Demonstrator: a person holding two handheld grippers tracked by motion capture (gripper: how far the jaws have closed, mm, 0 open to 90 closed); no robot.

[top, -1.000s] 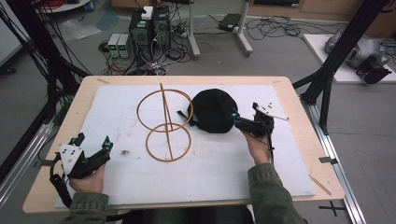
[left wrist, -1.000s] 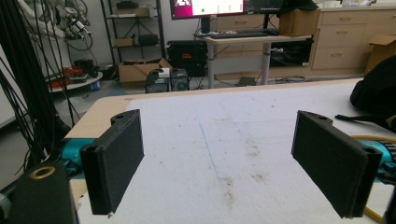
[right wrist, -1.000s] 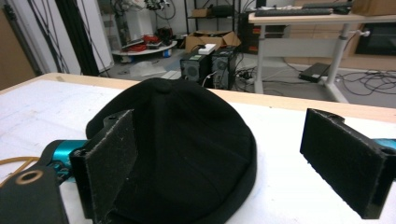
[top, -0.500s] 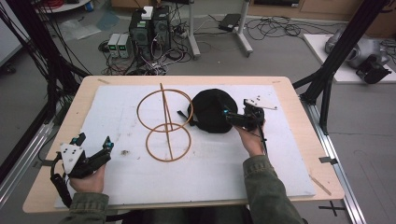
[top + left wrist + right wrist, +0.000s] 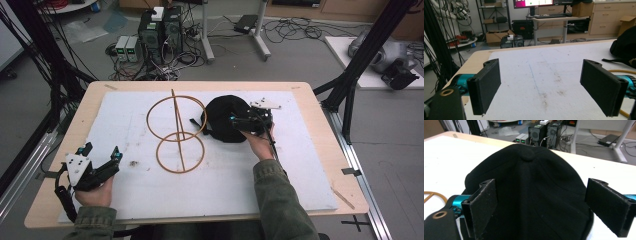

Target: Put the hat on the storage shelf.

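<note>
In the high view the right gripper [image 5: 239, 122] lies over the near side of the black cap [image 5: 224, 116], so the cap's edge there is hidden, and contact between jaw and cloth cannot be judged. In the right gripper view the cap [image 5: 529, 192] runs off the bottom edge, hiding its brim. In the left gripper view the cap [image 5: 625, 46] is cut by the right edge, and the wooden ring [image 5: 621, 72] shows as a sliver, perhaps partly behind the jaw.
</note>
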